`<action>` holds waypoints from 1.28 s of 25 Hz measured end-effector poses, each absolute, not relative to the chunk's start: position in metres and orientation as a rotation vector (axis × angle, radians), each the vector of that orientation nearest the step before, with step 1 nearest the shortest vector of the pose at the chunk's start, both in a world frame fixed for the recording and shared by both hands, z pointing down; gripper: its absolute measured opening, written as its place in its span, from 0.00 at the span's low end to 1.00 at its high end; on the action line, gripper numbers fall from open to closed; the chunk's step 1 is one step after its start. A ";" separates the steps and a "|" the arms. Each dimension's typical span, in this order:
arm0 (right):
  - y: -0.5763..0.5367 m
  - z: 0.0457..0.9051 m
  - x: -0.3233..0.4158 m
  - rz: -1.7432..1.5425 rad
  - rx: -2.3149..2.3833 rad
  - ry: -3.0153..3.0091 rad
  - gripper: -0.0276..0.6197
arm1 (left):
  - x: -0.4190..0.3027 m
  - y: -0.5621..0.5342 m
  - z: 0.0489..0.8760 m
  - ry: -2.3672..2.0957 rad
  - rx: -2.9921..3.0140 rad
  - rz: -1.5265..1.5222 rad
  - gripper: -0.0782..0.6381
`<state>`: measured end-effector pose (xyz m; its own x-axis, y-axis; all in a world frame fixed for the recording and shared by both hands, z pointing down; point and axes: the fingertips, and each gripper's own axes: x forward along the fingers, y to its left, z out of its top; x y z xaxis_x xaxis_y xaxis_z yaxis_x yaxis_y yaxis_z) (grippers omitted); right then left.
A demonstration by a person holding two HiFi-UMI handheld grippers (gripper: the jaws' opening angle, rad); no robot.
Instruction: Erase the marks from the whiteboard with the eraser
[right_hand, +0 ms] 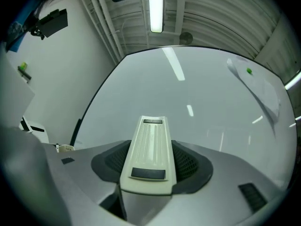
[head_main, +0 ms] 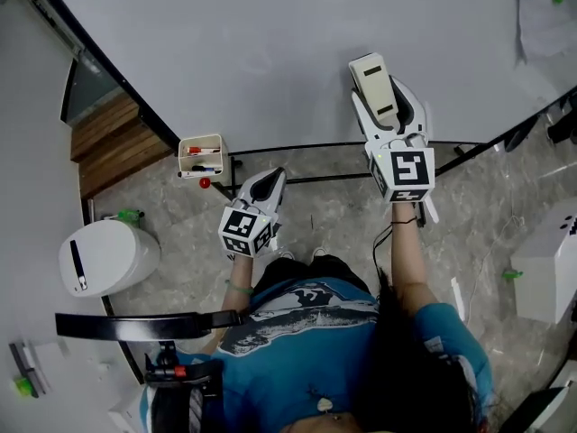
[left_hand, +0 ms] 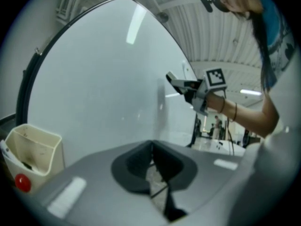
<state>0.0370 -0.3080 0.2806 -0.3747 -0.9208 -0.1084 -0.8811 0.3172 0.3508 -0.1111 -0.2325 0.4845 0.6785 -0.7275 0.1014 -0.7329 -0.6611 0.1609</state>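
Observation:
The whiteboard (head_main: 270,52) fills the top of the head view; its surface shows no marks in any view. My right gripper (head_main: 379,93) is shut on a cream eraser (head_main: 374,84), held against or just off the board near its lower edge. In the right gripper view the eraser (right_hand: 149,149) lies lengthwise between the jaws and points at the whiteboard (right_hand: 197,98). My left gripper (head_main: 269,183) hangs lower, below the board's bottom edge, shut with nothing in it. In the left gripper view its jaws (left_hand: 153,161) meet, and the right gripper (left_hand: 181,86) shows at the board (left_hand: 94,88).
A cream marker holder (head_main: 201,156) with pens and a red knob hangs at the board's lower left; it shows as holder (left_hand: 33,152) in the left gripper view. A white bin (head_main: 106,256) stands on the floor at left, a white box (head_main: 550,264) at right.

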 end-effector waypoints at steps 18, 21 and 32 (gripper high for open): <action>-0.339 0.167 0.203 -0.769 2.168 -2.153 0.45 | -0.072 -0.234 0.476 -1.198 2.715 0.107 0.12; -0.341 0.170 0.204 -0.777 2.172 -2.148 0.45 | -0.076 -0.233 0.478 -1.225 2.700 0.107 0.12; -0.340 0.205 0.125 -0.819 1.982 -2.268 0.45 | -0.078 -0.231 0.480 -1.248 2.683 0.098 0.12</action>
<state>0.1249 -0.3399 0.2048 -0.1938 -0.9280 -0.3183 -0.9174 0.0564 0.3941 -0.0776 -0.2315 0.4799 0.6454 -0.7517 0.1358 -0.7637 -0.6312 0.1358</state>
